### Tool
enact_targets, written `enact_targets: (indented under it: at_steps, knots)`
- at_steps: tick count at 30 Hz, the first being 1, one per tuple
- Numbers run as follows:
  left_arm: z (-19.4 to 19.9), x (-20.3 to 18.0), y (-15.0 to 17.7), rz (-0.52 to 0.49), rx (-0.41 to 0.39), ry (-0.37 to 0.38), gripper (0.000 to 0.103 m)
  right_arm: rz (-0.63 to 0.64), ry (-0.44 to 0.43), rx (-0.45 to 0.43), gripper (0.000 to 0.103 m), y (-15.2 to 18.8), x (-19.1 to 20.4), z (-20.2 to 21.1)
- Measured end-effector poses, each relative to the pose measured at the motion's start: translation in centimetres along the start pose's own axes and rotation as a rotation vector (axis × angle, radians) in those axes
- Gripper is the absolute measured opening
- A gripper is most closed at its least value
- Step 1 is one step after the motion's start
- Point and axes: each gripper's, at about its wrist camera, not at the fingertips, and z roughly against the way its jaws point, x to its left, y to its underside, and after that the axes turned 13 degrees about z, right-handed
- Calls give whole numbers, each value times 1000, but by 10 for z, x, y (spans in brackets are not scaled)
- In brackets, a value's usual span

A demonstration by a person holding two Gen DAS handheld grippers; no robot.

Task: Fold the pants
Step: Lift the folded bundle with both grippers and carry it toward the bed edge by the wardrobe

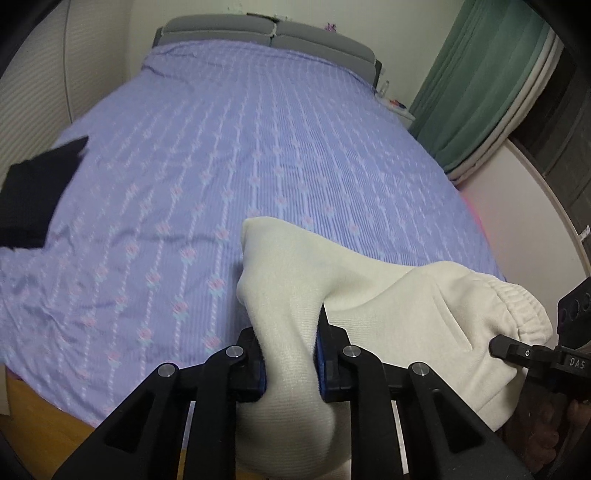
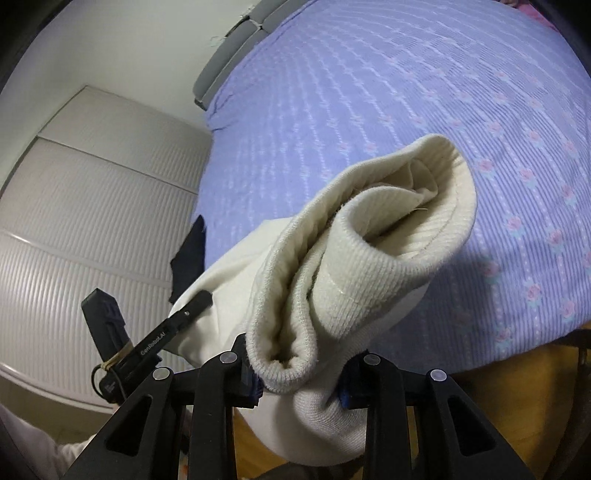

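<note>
Cream pants (image 1: 406, 325) hang in the air above the near edge of a bed (image 1: 258, 147) with a purple flowered cover. My left gripper (image 1: 290, 350) is shut on a bunched fold of their smooth fabric. At the right edge of that view my right gripper (image 1: 506, 349) bites the ribbed waistband (image 1: 517, 306). In the right wrist view, the right gripper (image 2: 297, 380) is shut on the thick ribbed waistband of the pants (image 2: 388, 229), which curls open above the jaws. The left gripper (image 2: 195, 302) grips the cloth further left. The lower part of the pants is hidden below both grippers.
A black folded cloth (image 1: 33, 192) lies on the bed's left side, also visible as the black cloth (image 2: 190, 254). A grey headboard (image 1: 266, 33) stands at the far end. Green curtains (image 1: 480, 85) hang at the right. A white ribbed wardrobe (image 2: 92, 221) stands left.
</note>
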Motion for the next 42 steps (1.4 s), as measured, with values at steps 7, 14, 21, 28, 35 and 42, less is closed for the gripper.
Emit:
enact_targets:
  at_steps: [7, 14, 21, 28, 35, 42]
  knots:
    - [37, 29, -49, 17, -80, -11, 19, 84, -45, -32, 30, -35, 45, -23]
    - [68, 116, -118, 43, -153, -28, 19, 197, -68, -32, 30, -83, 130, -92]
    - [105, 269, -220, 74, -181, -73, 19, 259, -107, -13, 30, -122, 262, -216]
    - [135, 437, -342, 76, -266, -146, 19, 340, -193, -7, 29, -168, 403, -376]
    - [101, 564, -385, 90, -342, -164, 19, 409, -264, 7, 30, -193, 474, -521]
    - [-19, 654, -316, 169, -198, -186, 19, 331, -202, 182, 30, -144, 411, -665]
